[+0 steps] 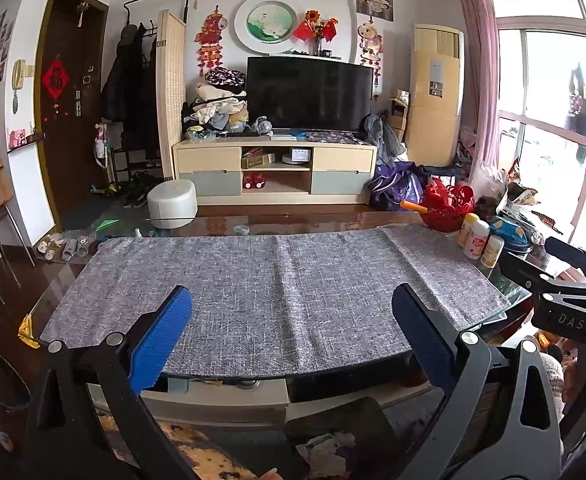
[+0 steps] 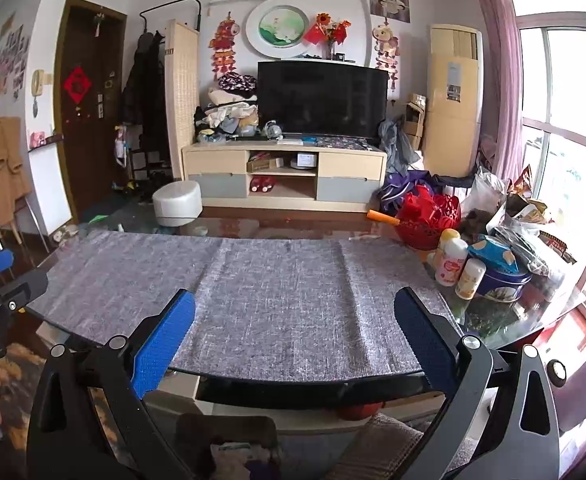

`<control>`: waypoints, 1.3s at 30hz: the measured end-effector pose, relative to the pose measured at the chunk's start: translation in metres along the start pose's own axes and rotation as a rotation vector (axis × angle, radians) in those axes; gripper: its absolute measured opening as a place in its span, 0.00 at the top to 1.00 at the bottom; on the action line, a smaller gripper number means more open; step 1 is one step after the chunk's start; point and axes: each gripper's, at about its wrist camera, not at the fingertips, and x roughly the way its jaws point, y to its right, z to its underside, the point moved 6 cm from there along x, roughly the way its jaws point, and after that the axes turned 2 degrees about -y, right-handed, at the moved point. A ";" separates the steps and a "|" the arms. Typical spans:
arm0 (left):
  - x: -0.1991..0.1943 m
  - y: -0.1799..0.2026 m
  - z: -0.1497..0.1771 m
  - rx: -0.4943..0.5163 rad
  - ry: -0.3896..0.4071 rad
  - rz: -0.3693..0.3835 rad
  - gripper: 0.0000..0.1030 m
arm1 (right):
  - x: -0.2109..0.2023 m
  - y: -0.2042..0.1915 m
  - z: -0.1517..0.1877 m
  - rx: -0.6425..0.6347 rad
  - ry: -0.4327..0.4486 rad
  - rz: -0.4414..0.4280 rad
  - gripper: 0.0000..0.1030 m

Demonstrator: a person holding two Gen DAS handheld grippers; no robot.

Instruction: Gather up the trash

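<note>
Trash: crumpled paper and wrappers sit in a dark bin [image 1: 333, 432] on the floor just below the desk's near edge, seen between the left tool's arms; contents blurred in the right view. Grey cloth runner [image 1: 277, 292] on the glass desk [image 1: 229, 222] looks bare of litter.

Left tool [image 1: 291, 336]: wide, holding nothing. Right tool [image 2: 295, 338]: wide, holding nothing. Both hover over the near edge.

Risks, as I judge them:
- Remaining litter may be among the far-right clutter: red basket [image 2: 429, 216], bottles [image 2: 451, 264], blue tin [image 2: 501, 276], plastic bags [image 2: 513, 216]. Reaching in could topple the upright bottles.
- Snagging the runner could drag it off the glass.
- The tools are near one another; they could clash.
</note>
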 end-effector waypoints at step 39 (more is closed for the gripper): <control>0.001 0.004 -0.004 0.016 0.004 0.002 0.08 | -0.003 -0.003 -0.003 0.014 0.003 0.003 0.03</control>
